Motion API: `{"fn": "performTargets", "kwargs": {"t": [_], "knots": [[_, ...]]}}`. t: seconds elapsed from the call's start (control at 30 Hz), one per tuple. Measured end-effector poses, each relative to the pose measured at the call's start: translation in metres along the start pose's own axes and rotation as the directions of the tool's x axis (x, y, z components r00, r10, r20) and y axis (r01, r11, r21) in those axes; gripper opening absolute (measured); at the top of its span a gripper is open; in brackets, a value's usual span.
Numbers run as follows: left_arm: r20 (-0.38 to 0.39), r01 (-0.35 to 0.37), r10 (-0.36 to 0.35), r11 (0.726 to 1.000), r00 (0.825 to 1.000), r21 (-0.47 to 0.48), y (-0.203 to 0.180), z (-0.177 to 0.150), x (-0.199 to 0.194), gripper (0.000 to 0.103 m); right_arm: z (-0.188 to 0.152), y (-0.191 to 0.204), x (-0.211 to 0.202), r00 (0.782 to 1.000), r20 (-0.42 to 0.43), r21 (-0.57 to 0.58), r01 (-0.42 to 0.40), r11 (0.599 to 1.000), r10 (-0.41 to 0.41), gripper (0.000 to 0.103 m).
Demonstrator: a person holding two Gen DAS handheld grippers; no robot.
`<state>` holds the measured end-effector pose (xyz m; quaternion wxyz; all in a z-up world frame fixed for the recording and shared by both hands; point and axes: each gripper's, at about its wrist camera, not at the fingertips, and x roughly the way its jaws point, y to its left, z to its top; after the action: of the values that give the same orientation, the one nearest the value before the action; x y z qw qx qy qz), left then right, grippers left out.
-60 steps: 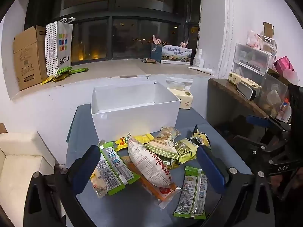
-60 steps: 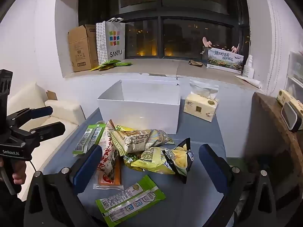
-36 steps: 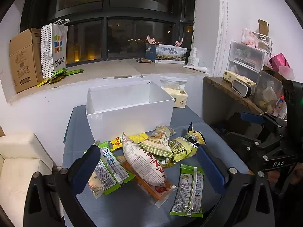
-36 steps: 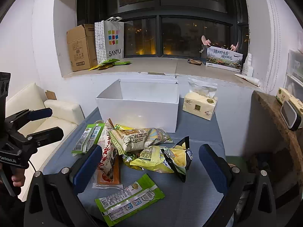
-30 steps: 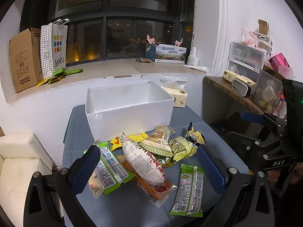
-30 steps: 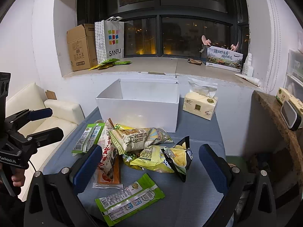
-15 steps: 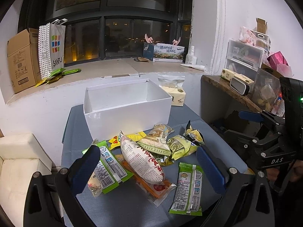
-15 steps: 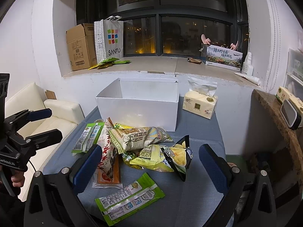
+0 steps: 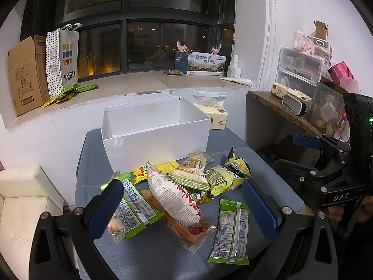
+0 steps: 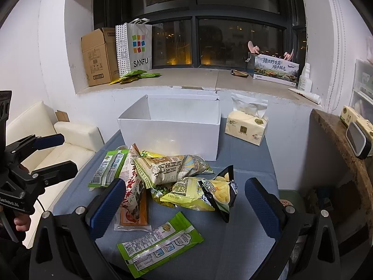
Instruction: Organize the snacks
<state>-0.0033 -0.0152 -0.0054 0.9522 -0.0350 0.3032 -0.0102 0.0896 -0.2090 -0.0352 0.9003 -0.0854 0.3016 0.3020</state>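
Comparing with earlier views, little change is noted: the left gripper [image 9: 184, 206] and right gripper [image 10: 184, 201] are held spread and empty above the heaped foil snack packets [image 9: 186, 186], no packet yet placed in the open white cardboard box [image 9: 155, 130].

Setting: a lived-in home room. Indicators: cream sofa [image 10: 70, 144], night window [image 10: 209, 44] with cluttered sill, shopping bag [image 10: 135, 49], tissue pack [image 10: 247, 126], plastic storage drawers [image 9: 300, 70].
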Motion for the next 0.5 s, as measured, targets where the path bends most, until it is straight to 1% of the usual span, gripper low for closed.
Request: {"fn": "performTargets", "kwargs": {"t": [0.5], "knots": [[-0.001, -0.001, 0.001, 1.0, 1.0, 0.0, 0.0002, 0.0002, -0.0001, 0.103, 0.0001, -0.0001, 0.0004, 1.0, -0.004, 0.002, 0.001, 1.0, -0.001, 0.103]]}}
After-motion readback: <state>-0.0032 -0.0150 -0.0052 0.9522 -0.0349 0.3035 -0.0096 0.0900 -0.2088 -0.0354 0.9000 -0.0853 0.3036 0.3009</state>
